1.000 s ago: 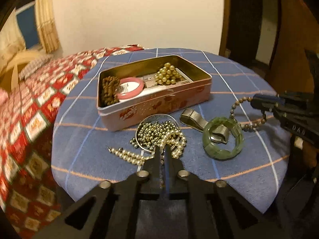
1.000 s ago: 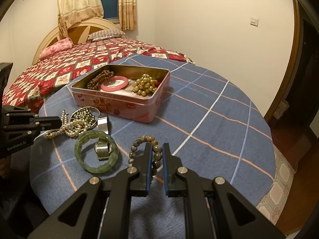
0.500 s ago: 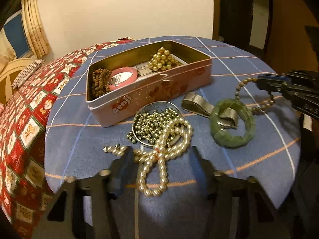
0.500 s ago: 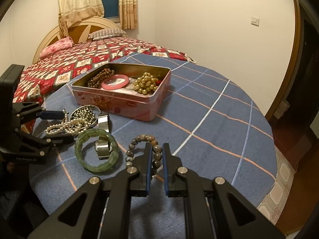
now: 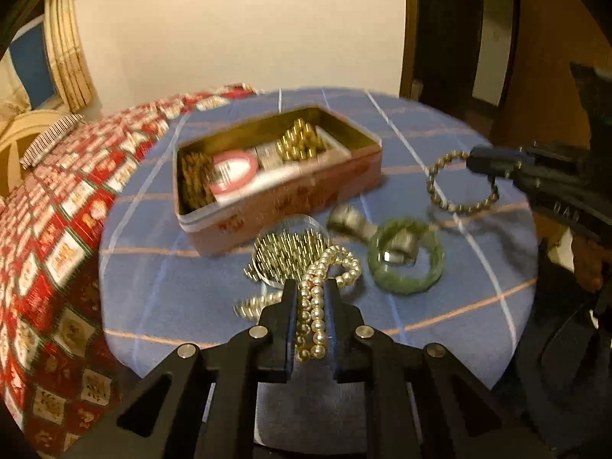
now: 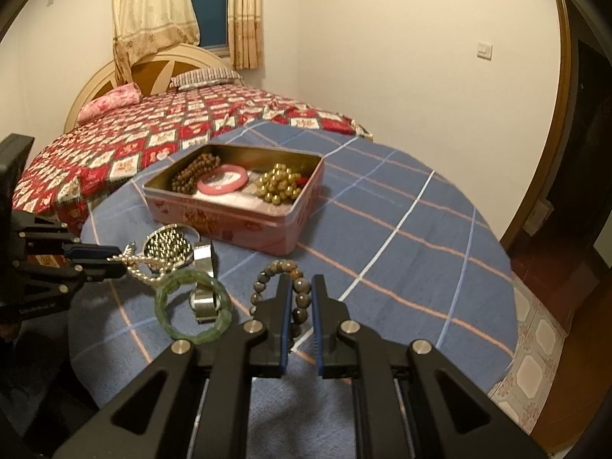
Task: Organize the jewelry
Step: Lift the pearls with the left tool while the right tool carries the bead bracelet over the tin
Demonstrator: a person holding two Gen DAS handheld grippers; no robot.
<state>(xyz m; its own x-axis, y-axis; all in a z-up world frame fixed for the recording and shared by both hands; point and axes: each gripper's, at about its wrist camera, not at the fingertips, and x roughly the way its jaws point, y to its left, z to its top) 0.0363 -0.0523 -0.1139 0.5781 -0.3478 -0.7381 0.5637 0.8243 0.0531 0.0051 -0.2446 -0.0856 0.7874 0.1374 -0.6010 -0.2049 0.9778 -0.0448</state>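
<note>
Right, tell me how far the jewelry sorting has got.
Partly done. The pink tin already holds a brown bead string, a pink bangle and gold beads. In hand: the left gripper is closed on the pearl necklace, and the right gripper is closed on the grey bead bracelet. Left on the table: the green bangle, the metal watch and the small silver beads.
</note>
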